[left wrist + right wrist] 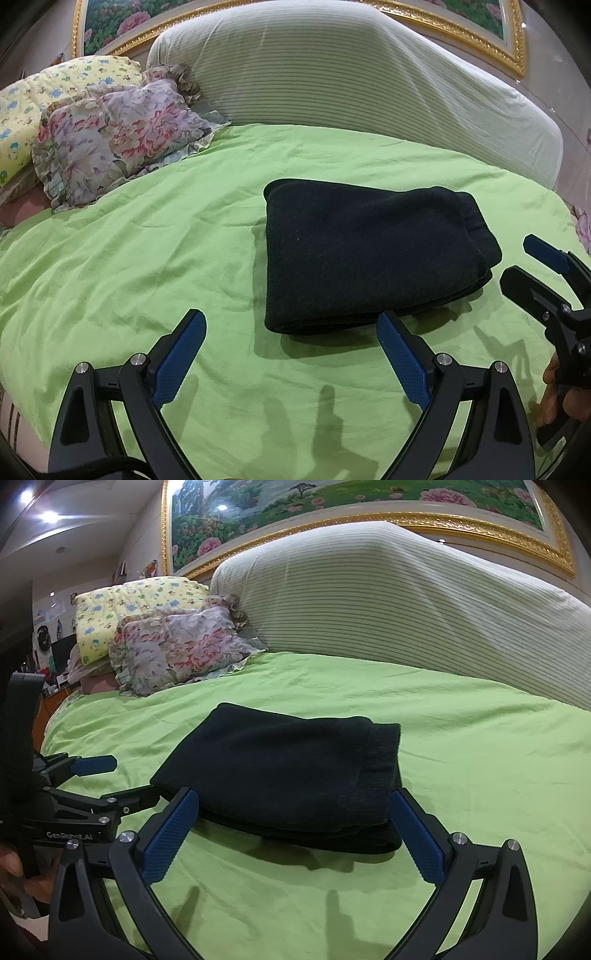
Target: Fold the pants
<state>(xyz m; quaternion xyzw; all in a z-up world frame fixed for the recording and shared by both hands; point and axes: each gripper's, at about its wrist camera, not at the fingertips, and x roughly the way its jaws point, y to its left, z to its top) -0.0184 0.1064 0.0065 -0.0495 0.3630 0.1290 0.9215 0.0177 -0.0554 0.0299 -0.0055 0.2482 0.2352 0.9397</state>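
Both hand-held grippers, left (291, 354) and right (295, 834), gape wide near one folded pants (369, 254).

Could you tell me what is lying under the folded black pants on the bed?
The folded black pants rest on the green bedsheet, which shows all around them. Stacked layers show at the near edge; whatever sits between the folds or directly beneath is covered.

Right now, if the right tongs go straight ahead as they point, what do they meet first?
Most likely the folded black pants: the right tongs, wide open, frame their near edge on the green sheet. Depth is unclear.
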